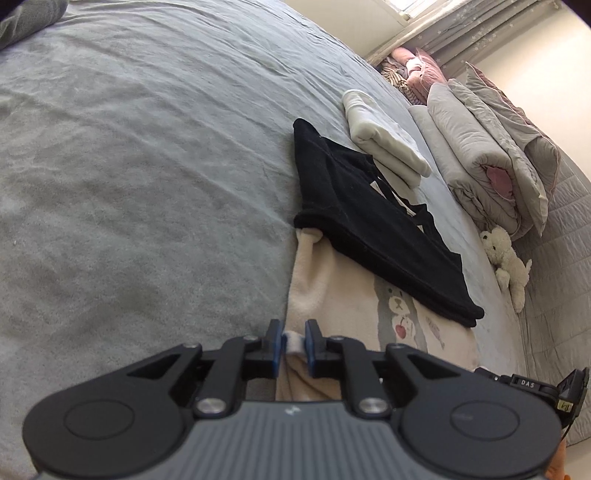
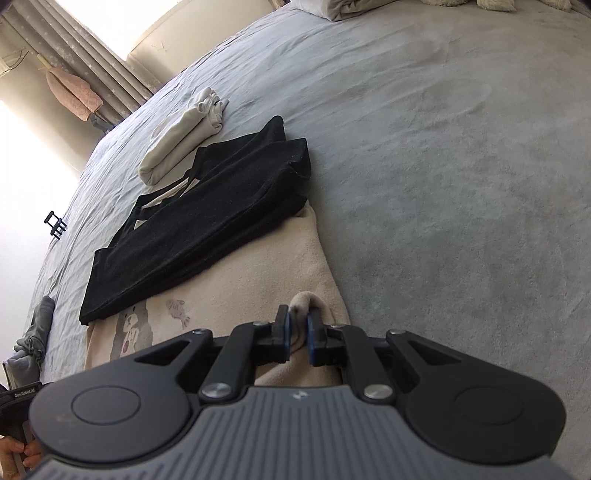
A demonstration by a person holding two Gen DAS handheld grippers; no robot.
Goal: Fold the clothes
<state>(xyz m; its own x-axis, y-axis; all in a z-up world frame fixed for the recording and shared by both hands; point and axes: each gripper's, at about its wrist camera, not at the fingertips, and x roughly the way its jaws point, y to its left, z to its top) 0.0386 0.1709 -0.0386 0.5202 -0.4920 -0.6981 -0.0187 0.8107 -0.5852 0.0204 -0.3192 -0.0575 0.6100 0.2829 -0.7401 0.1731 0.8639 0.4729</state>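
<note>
Grey bedsheet (image 1: 129, 166) fills most of both views, with curtains (image 1: 461, 33) and a bright window at the far end. A cream blanket (image 1: 332, 295) with a little bear print lies flat on the bed close to both cameras. On its far edge sits a folded black garment (image 1: 369, 229), overlapping the blanket, and just past that a folded white garment (image 1: 380, 133), touching the black one. Further off there's a rolled grey duvet (image 1: 480, 155) and a white plush dog (image 1: 506, 262) next to it.

Left gripper (image 1: 293, 338) has its fingers narrow, with a bit of the blanket's edge between the blue pads. Can't quite tell if they're actually pressing on it, the gap looks slightly loose. Right gripper (image 2: 298, 321) is narrow too, pinched on a bunched-up fold of the blanket that pokes up between the pads. Both point down at the bed. A hand (image 2: 16, 456) shows in the right view's bottom left corner.
</note>
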